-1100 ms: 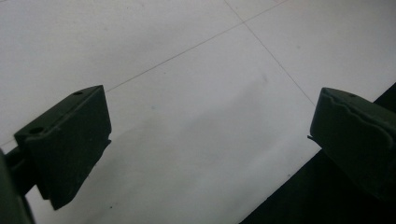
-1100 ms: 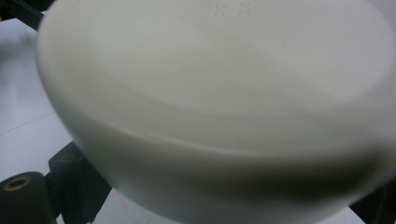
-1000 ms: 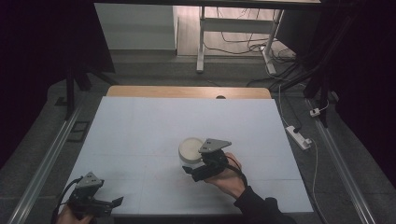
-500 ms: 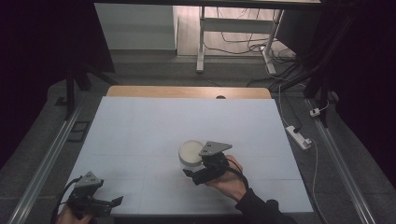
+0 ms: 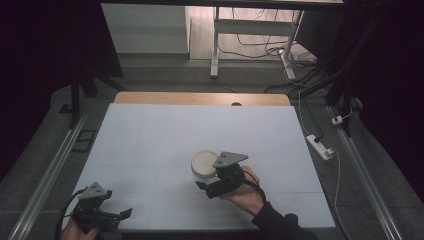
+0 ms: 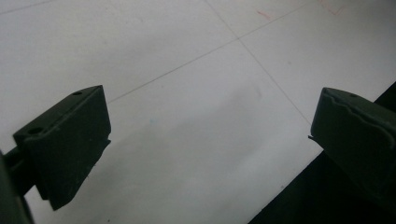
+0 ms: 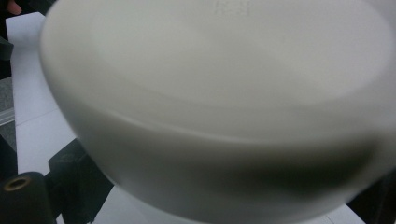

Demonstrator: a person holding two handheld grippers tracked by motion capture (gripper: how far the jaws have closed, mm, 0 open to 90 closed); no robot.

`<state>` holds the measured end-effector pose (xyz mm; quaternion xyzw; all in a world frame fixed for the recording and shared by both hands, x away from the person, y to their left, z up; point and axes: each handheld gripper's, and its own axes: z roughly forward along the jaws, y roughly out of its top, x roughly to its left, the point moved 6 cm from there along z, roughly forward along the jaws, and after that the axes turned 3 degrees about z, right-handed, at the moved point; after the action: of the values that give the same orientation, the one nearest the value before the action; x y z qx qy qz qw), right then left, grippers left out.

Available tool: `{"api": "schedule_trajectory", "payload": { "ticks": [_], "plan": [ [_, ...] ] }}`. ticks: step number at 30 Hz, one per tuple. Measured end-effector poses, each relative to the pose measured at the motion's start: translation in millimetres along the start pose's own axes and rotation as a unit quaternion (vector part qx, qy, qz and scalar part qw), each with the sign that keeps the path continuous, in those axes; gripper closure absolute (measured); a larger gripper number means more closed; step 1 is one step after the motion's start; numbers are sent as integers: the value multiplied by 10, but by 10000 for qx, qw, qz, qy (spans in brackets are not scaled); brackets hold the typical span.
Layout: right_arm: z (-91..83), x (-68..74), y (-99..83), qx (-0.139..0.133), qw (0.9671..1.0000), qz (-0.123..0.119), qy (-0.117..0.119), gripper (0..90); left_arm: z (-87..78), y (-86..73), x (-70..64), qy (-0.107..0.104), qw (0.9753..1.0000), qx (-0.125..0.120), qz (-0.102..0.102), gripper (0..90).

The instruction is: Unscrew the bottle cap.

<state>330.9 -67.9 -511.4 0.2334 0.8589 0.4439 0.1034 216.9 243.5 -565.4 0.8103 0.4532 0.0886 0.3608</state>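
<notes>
A round white plastic bowl (image 7: 224, 107) is clamped between the jaws of the right gripper (image 5: 216, 181), near the middle of the white table (image 5: 150, 135). The left gripper (image 6: 205, 140) is held open, empty. A carrying step is judged in hand; steady placement is called for next.

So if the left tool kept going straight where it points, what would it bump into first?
Probably just the white table top. The left tool is open and tilts down at bare surface near the table's edge, with nothing between its jaws. The white bowl sits off by the right tool.
</notes>
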Motion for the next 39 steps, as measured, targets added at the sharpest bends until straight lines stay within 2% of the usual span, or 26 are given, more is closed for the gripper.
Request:
{"api": "schedule_trajectory", "payload": {
  "ticks": [9,23,32,39],
  "plan": [
    [4,-2,-4,2,10000,-37,-16,65,17,125,-60,-339,9989,-175,279,0],
    [6,12,-3,-17,10000,-52,36,65,99,422,-207,-728,9942,-454,656,0],
    [15,28,-4,-17,9999,-86,93,65,150,690,-270,-823,9915,-575,831,0],
    [23,26,-7,-27,9999,-82,134,65,220,926,-347,-786,9879,-435,1265,0]
  ]
}}
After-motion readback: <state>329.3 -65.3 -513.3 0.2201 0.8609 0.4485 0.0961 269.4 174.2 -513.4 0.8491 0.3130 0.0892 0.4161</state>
